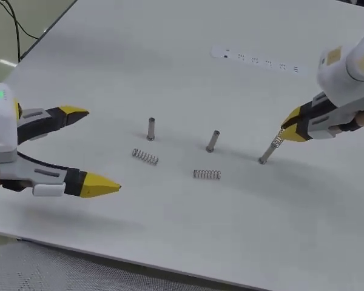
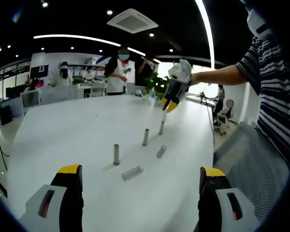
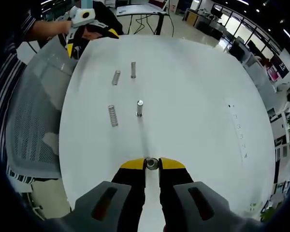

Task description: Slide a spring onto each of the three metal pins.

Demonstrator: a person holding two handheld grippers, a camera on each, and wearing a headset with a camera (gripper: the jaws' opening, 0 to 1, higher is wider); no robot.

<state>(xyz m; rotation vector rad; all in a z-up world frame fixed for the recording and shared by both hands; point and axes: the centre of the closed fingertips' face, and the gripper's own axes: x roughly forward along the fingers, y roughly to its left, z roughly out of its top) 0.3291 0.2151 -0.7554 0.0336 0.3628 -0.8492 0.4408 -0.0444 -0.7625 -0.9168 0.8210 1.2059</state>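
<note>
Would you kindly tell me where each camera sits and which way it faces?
Head view: on the headset, looking down at the table; left gripper and right gripper both show.
Left gripper view: rides that gripper, facing across the table past open jaws; a striped sleeve shows.
Right gripper view: looks down its jaws, shut on the third pin.
All share two loose springs.

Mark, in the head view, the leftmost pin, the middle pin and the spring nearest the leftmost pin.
leftmost pin (image 1: 150,129), head view, middle of its shaft.
middle pin (image 1: 212,141), head view, middle of its shaft.
spring nearest the leftmost pin (image 1: 145,156), head view, middle coils.
</note>
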